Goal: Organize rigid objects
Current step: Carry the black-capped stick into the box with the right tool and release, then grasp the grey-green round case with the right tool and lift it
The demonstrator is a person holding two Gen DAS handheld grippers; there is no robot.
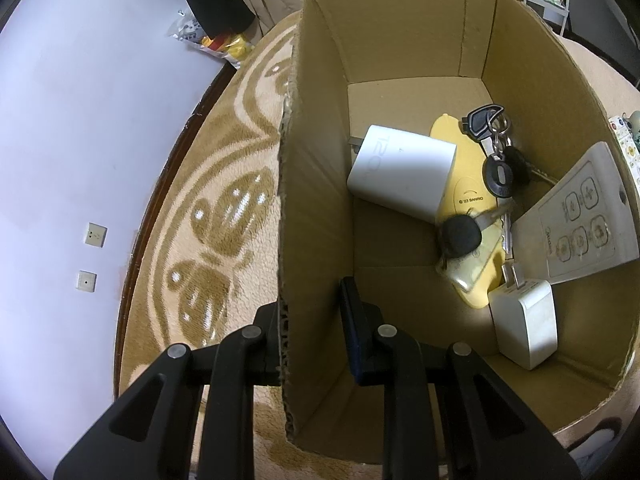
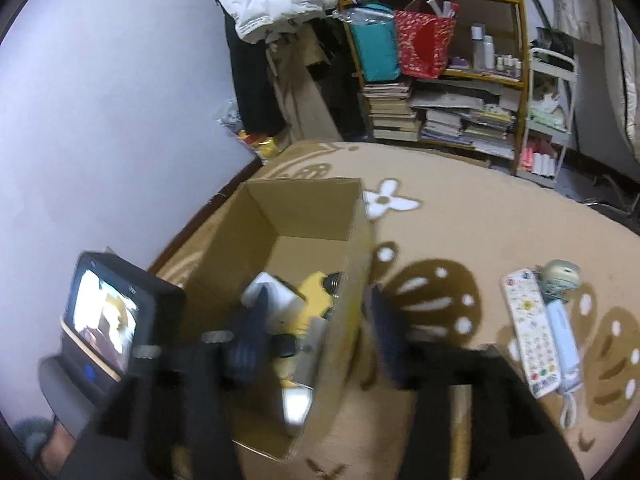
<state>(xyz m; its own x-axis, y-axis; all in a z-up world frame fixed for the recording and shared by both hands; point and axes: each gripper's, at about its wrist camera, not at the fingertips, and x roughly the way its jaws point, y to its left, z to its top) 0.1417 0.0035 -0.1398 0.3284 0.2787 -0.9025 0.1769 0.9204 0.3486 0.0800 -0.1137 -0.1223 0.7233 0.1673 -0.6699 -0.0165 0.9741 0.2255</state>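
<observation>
An open cardboard box (image 1: 316,184) stands on the patterned carpet. Inside lie a large white charger (image 1: 400,172), a flat yellow item (image 1: 460,184), a bunch of keys (image 1: 496,152), a white remote (image 1: 580,216) and a small white charger (image 1: 524,320). My left gripper (image 1: 310,312) is astride the box's left wall, one finger outside and one inside, shut on it. In the right wrist view, my right gripper (image 2: 320,320) is blurred and open, astride the right wall of the box (image 2: 352,248) without clamping it. On the carpet to the right lie a colourful-buttoned remote (image 2: 528,328), a pale blue device (image 2: 564,340) and a ball of twine (image 2: 558,276).
A lilac wall (image 1: 80,120) with dark skirting runs close along the box's left side. The left gripper's body and its small screen (image 2: 108,316) show at lower left. A shelf (image 2: 460,80) with books and bags stands at the back. Open carpet (image 2: 460,208) lies right of the box.
</observation>
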